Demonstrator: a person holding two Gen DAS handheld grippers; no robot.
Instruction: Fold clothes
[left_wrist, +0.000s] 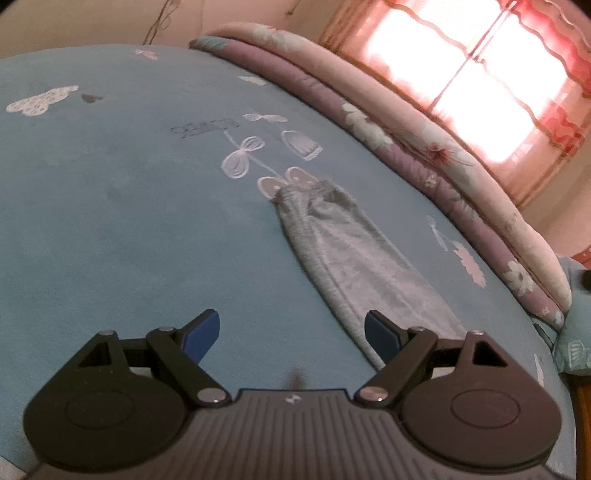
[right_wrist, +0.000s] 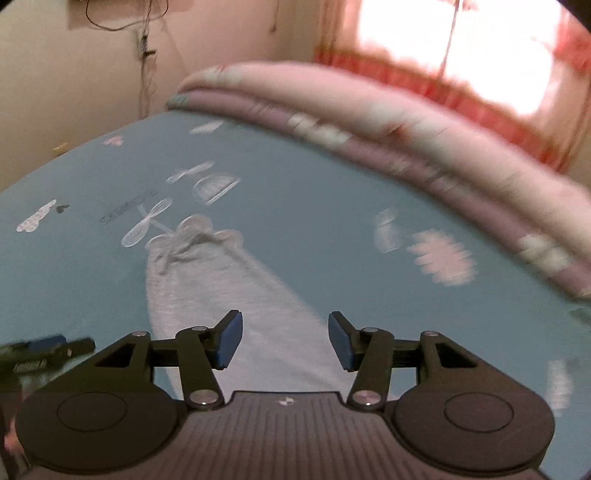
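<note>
A grey garment (left_wrist: 340, 251) lies folded lengthwise into a long narrow strip on the blue bedsheet (left_wrist: 110, 221), its gathered waistband at the far end. My left gripper (left_wrist: 291, 334) hovers over the sheet beside the strip's near end, open, with nothing between its blue pads (left_wrist: 201, 332). In the right wrist view the same grey garment (right_wrist: 221, 291) runs away from me, and my right gripper (right_wrist: 285, 339) hangs above its near end, open and holding nothing. This view is blurred by motion. The left gripper's tip (right_wrist: 48, 349) shows at the left edge.
A rolled floral quilt (left_wrist: 424, 147) in pink and purple lies along the far right side of the bed (right_wrist: 332, 229), under a bright window with red curtains (left_wrist: 498, 74). Cables (right_wrist: 144, 55) hang on the wall at the back left. The sheet carries white printed patterns.
</note>
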